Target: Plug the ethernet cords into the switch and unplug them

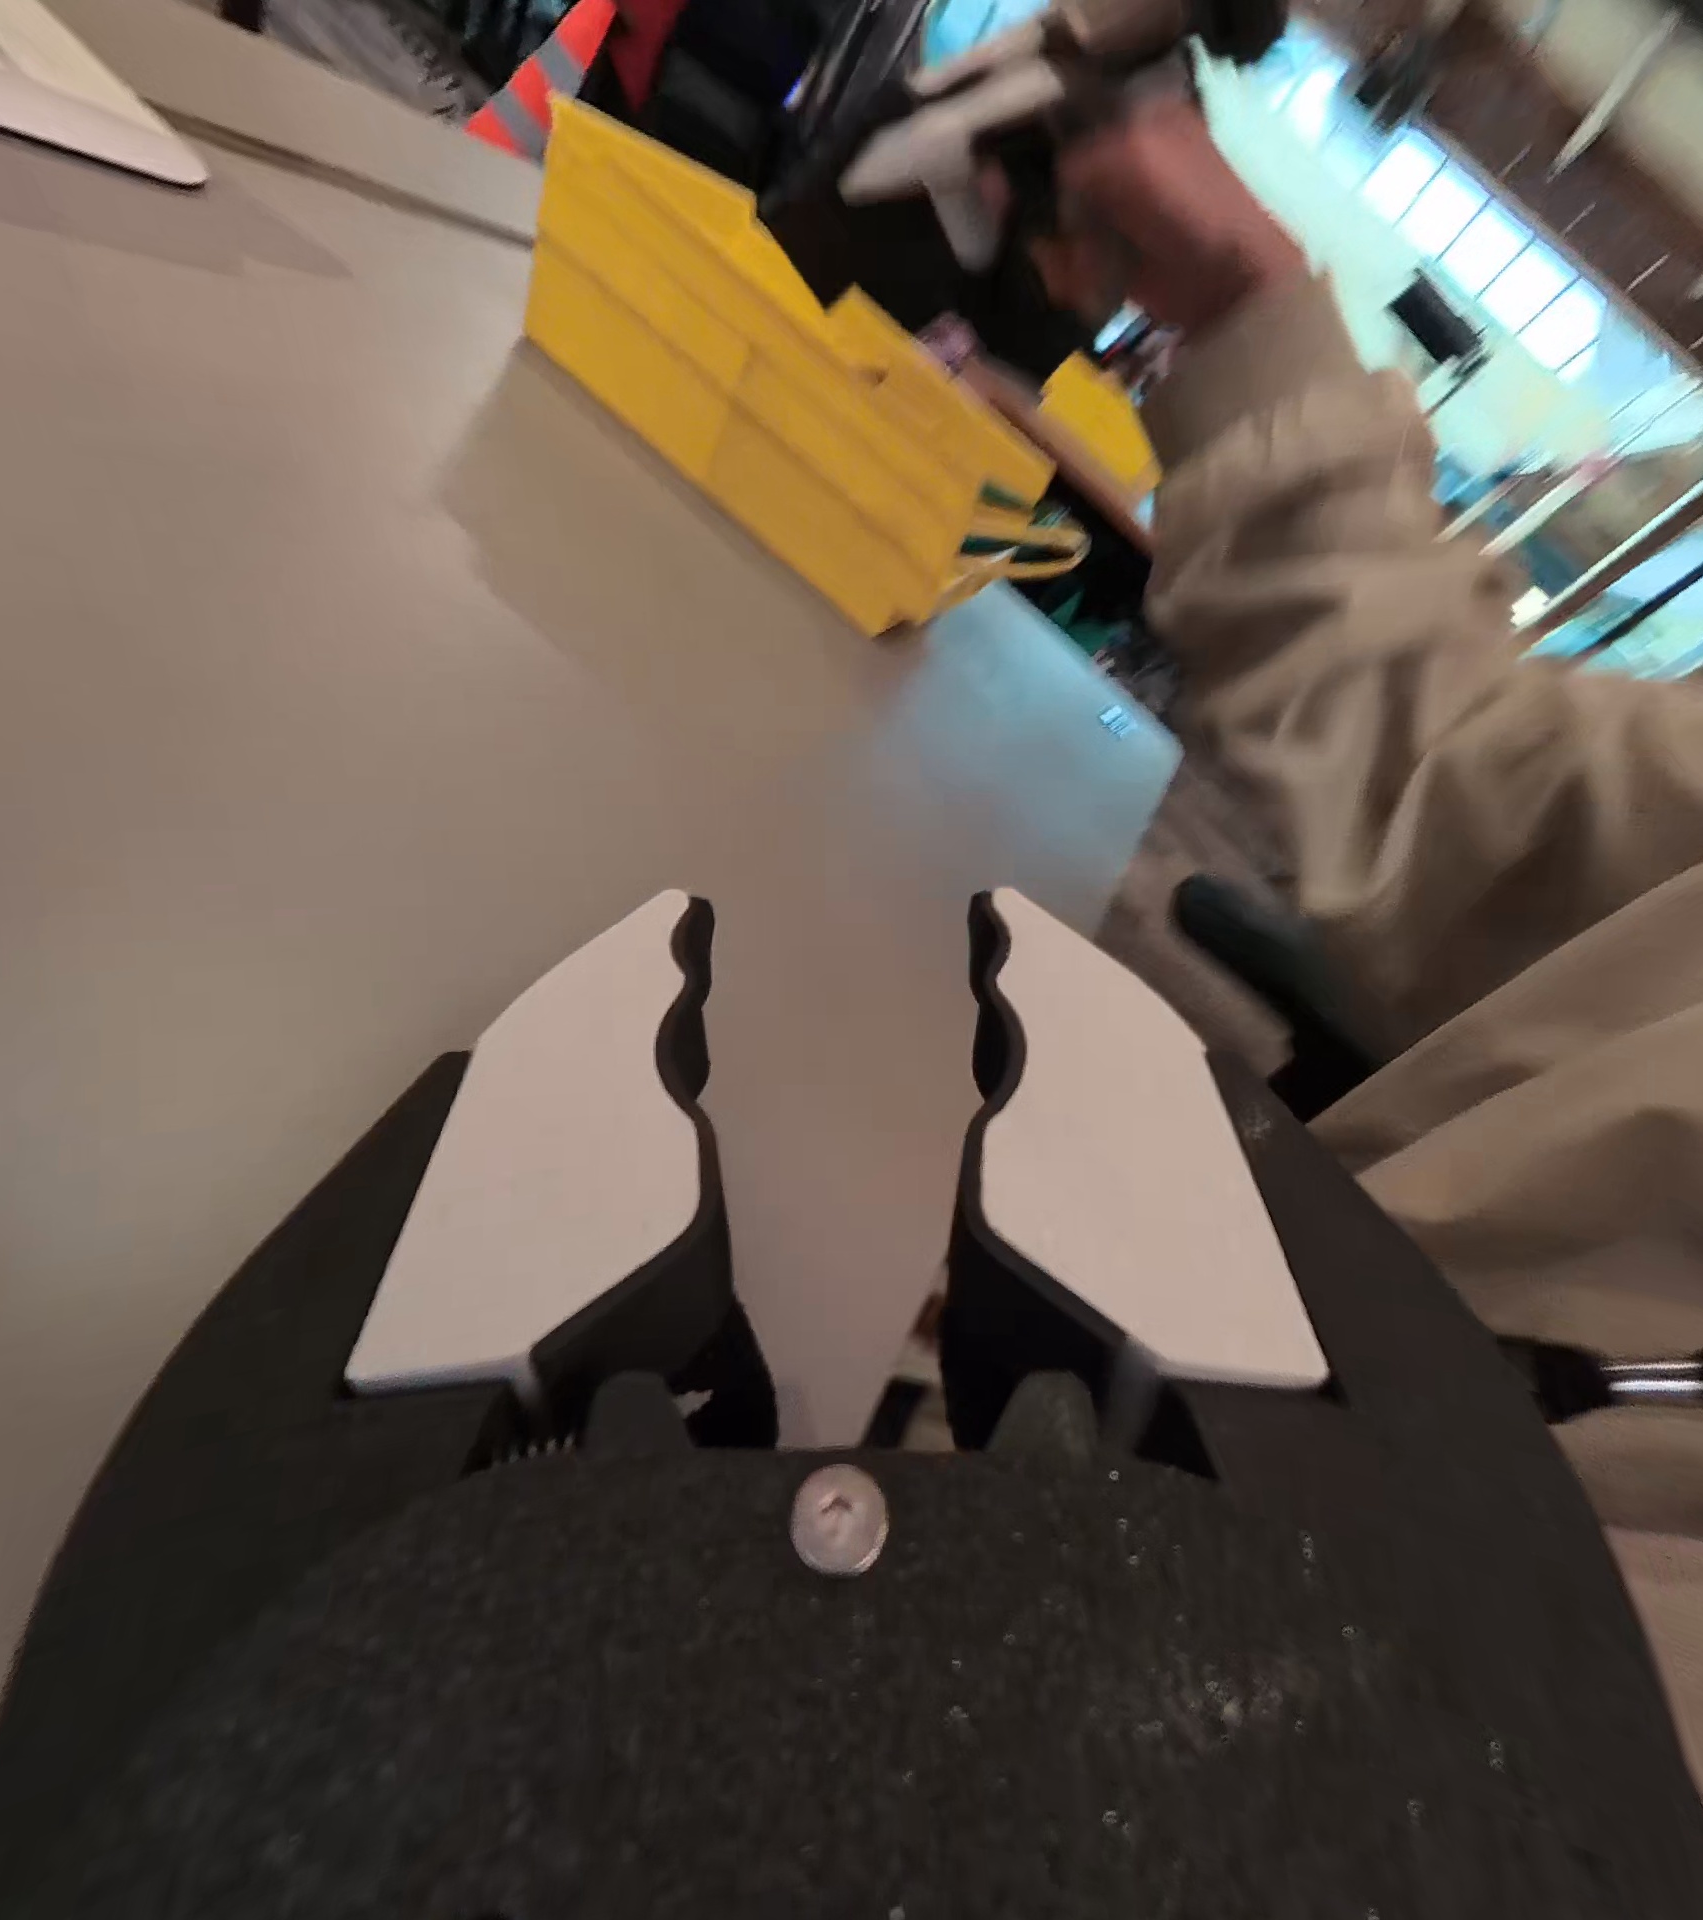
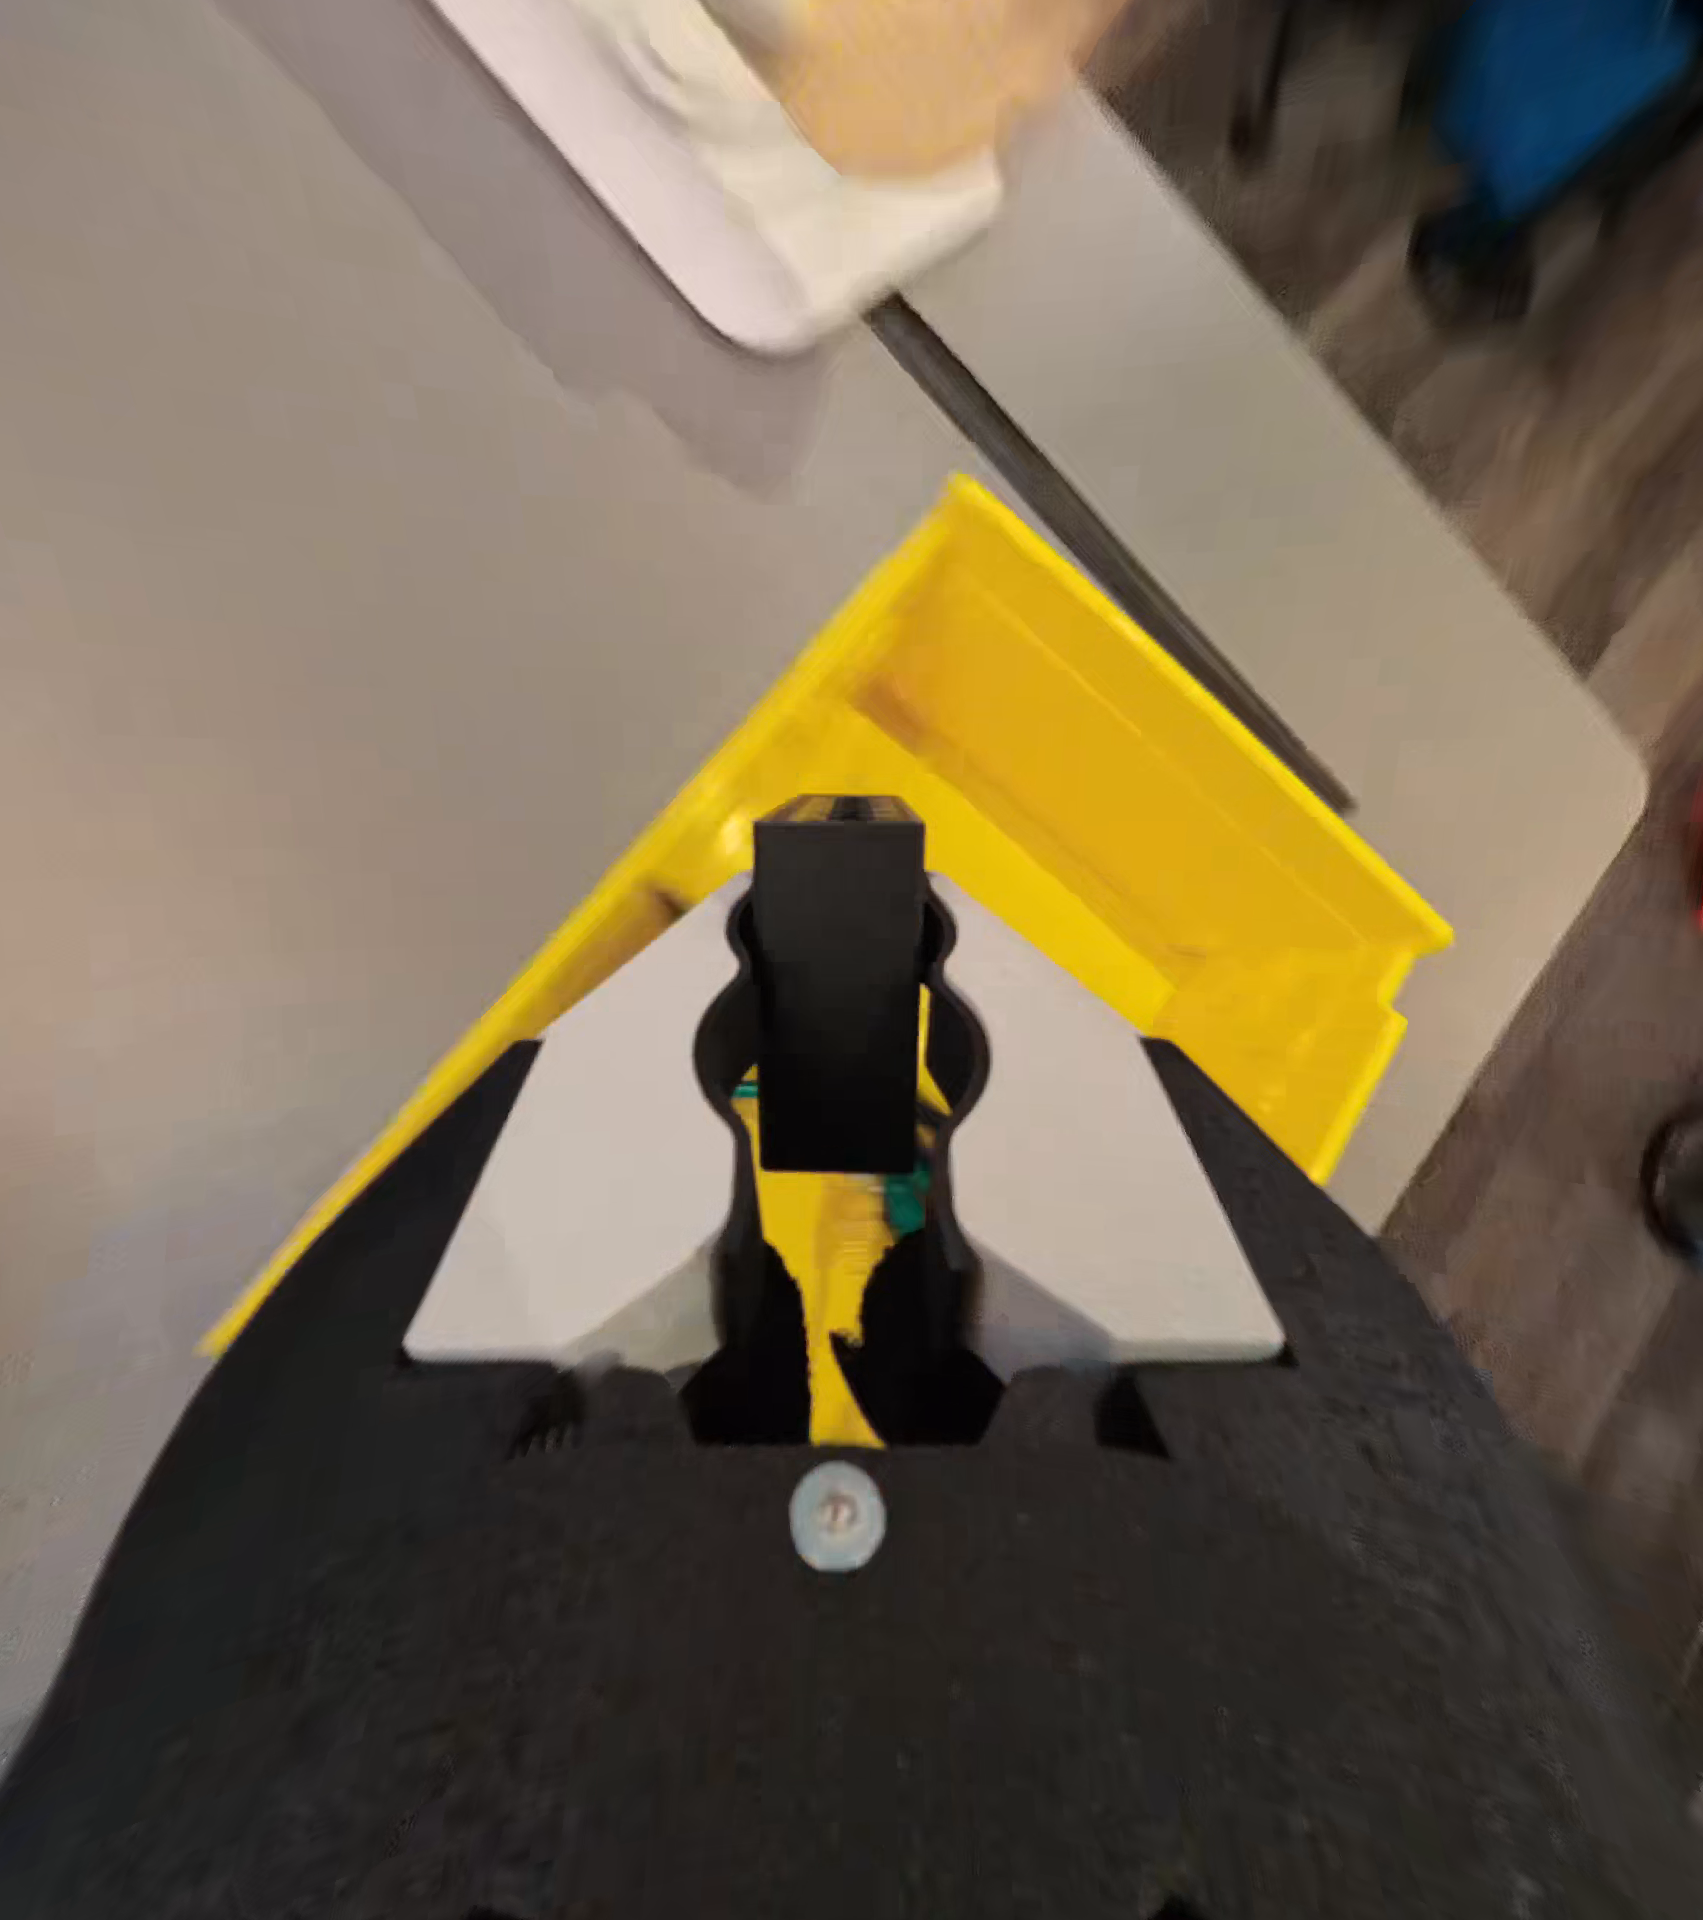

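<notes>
Two grippers are seen. The left gripper (image 1: 839, 925) is held low over the grey desk (image 1: 203, 623), fingers parted and empty. A black plug (image 2: 836, 987) is clamped between the right gripper (image 2: 839, 914) fingers, just above the yellow switch (image 2: 1086, 769) on the desk.
</notes>
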The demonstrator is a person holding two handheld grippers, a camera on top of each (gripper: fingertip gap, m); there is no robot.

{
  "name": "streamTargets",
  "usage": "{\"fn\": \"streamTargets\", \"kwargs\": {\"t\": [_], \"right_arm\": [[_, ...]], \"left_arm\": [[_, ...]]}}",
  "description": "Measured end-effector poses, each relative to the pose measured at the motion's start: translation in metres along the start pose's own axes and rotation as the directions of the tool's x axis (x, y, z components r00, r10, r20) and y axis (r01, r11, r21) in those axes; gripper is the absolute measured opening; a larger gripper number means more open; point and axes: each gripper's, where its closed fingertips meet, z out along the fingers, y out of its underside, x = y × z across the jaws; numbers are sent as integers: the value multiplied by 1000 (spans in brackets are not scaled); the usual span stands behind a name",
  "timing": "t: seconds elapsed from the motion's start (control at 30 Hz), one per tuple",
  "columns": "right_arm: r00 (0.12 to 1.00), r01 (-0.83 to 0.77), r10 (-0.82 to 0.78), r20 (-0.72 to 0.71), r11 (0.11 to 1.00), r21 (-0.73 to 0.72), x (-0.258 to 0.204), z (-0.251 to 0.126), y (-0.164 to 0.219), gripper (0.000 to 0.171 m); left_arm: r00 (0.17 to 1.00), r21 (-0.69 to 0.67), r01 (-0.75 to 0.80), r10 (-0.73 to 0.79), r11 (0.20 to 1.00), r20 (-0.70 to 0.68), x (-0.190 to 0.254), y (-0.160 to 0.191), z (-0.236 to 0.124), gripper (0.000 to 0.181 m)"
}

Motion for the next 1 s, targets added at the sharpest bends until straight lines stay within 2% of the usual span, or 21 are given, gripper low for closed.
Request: {"fn": "streamTargets", "kwargs": {"t": [0.07, 0.13, 0.23, 0.3, 0.4, 0.5, 0.6, 0.67, 0.73, 0.83, 0.87, 0.93, 1.0], "right_arm": [[995, -97, 100, 21, 988, -116, 37, 39, 10, 26], [977, -183, 201, 64, 958, -219, 55, 72, 21, 26], [970, -181, 225, 96, 925, -335, 62, 105, 37, 26], [970, -174, 224, 96, 911, -374, 63, 117, 47, 26], [965, -168, 236, 112, 890, -423, 62, 123, 59, 27], [970, -178, 227, 87, 907, -383, 69, 120, 54, 27], [963, -236, 258, 85, 950, -202, 72, 86, 24, 31], [967, -248, 250, 39, 967, -50, 75, 43, 7, 31], [971, -237, 240, -17, 966, 104, 65, -8, 1, 32], [950, -297, 313, 22, 874, 385, 17, -73, 4, 34], [944, -313, 325, 49, 840, 443, -8, -86, 14, 41], [920, -340, 391, 24, 767, 545, -45, -103, 44, 42], [868, -355, 495, -36, 669, 653, -70, -110, 78, 42]], "left_arm": [[997, -24, -48, 49, 999, 57, -6, 3, -2, 47], [984, -34, -118, 122, 992, 128, -11, 1, -5, 48], [916, -76, -272, 283, 959, 285, -26, -2, -13, 50], [838, -115, -359, 374, 926, 397, -38, -4, -21, 51], [728, -138, -400, 405, 906, 553, -55, -9, -36, 52], [713, -89, -360, 335, 929, 616, -60, -15, -46, 49], [697, -39, -316, 260, 948, 668, -61, -27, -61, 59], [627, -40, -324, 246, 945, 739, -65, -34, -79, 59], [544, -47, -330, 230, 943, 807, -70, -38, -98, 51], [497, -78, -341, 250, 937, 831, -75, -36, -106, 49], [480, -82, -345, 251, 935, 841, -79, -34, -108, 50], [475, -86, -340, 251, 936, 843, -83, -27, -106, 54], [500, -106, -300, 251, 948, 829, -87, -13, -100, 47]]}}
